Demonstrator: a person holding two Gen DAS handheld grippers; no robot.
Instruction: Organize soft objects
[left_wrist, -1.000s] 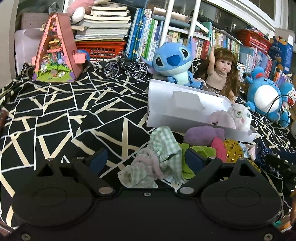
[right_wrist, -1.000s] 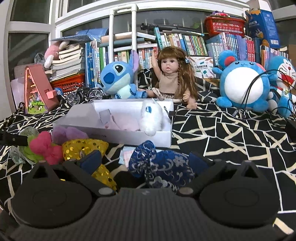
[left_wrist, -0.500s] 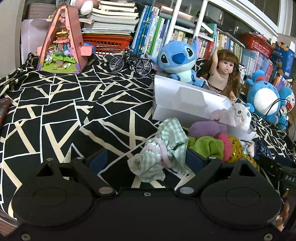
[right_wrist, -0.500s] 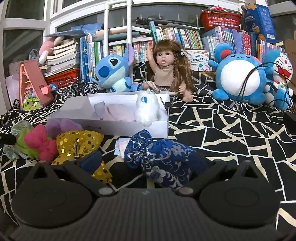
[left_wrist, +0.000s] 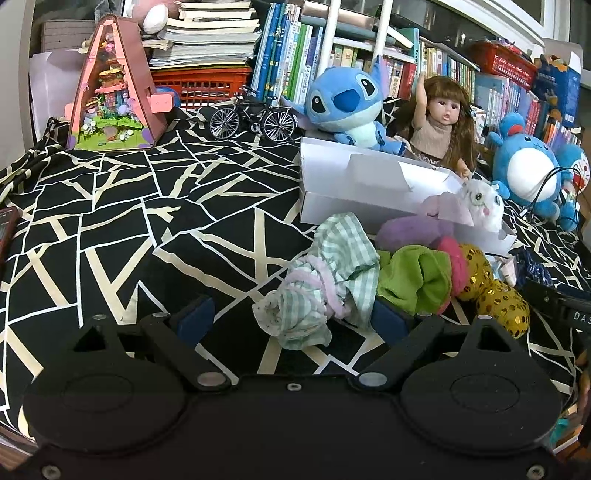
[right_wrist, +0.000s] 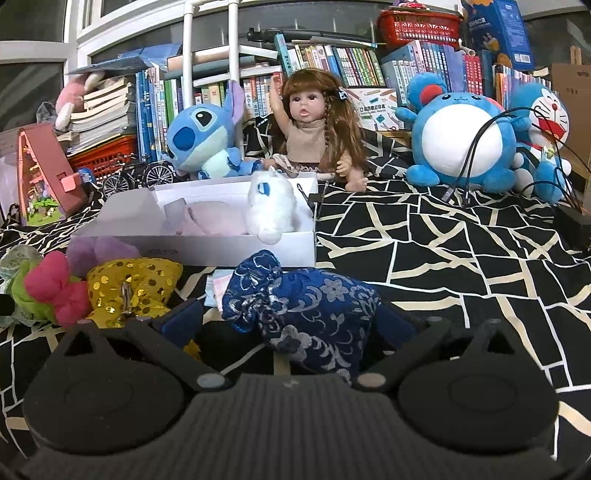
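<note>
The green checked cloth (left_wrist: 332, 280) is being straddled by the wide-open left gripper (left_wrist: 291, 321); the blue brocade pouch (right_wrist: 306, 310) is lying between the right gripper's (right_wrist: 291, 321) parted jaws, near the white box (right_wrist: 221, 243).

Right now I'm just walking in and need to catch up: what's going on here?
A person is tidying soft things into the white box, a gripper in each hand. The left gripper is open around the green checked cloth; the right gripper is open around the blue brocade pouch. A white plush already sits in the box.
</note>
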